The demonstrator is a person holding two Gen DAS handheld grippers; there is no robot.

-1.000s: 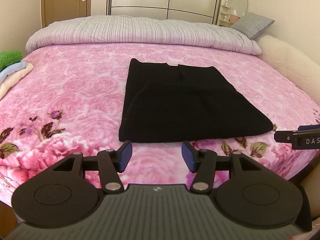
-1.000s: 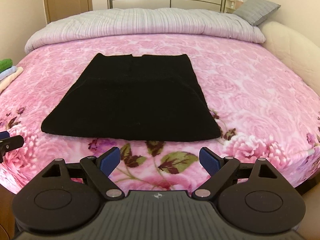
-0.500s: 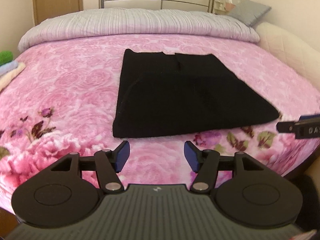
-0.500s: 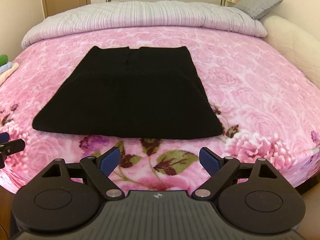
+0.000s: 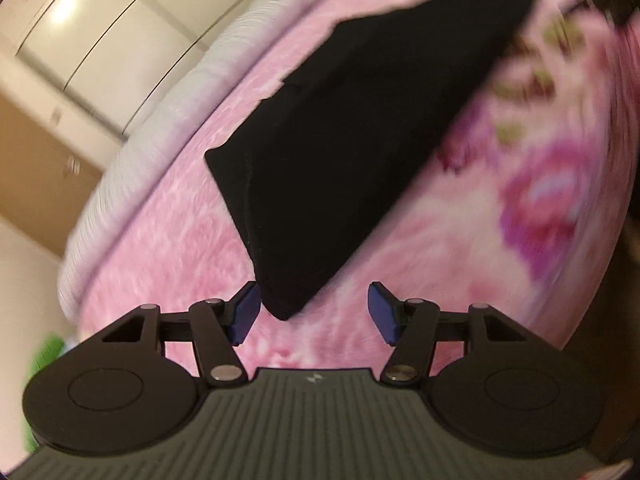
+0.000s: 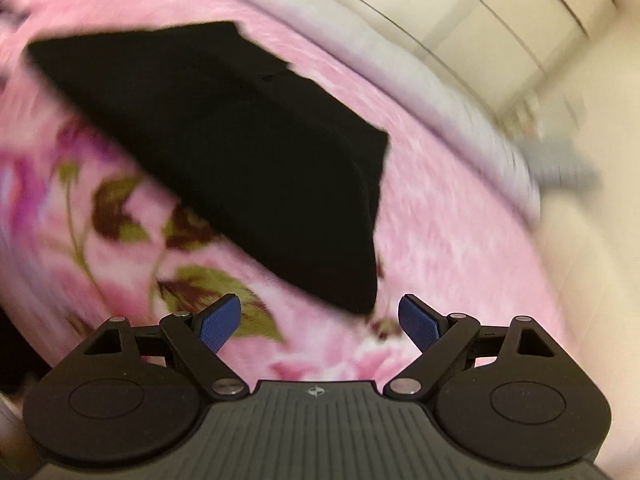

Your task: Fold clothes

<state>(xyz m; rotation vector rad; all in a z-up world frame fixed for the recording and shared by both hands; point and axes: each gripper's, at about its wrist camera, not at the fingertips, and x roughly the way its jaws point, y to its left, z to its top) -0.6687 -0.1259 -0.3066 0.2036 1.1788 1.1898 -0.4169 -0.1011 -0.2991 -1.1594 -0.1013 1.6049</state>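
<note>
A folded black garment (image 5: 352,152) lies flat on the pink floral bedspread (image 5: 180,248). My left gripper (image 5: 314,314) is open and empty, with the garment's near left corner just between its blue fingertips. The garment also shows in the right wrist view (image 6: 248,148), where my right gripper (image 6: 320,322) is open and empty at the garment's near right corner. Both views are tilted and blurred.
A grey striped duvet (image 5: 168,112) lies along the far side of the bed, with white wardrobe doors (image 5: 92,28) behind it. A grey pillow (image 6: 560,164) lies at the bed's far right. Something green (image 5: 44,356) shows at the left edge.
Both grippers have rolled sideways and moved in to the garment's near corners. The left jaws have opened wider. The garment has not moved.
</note>
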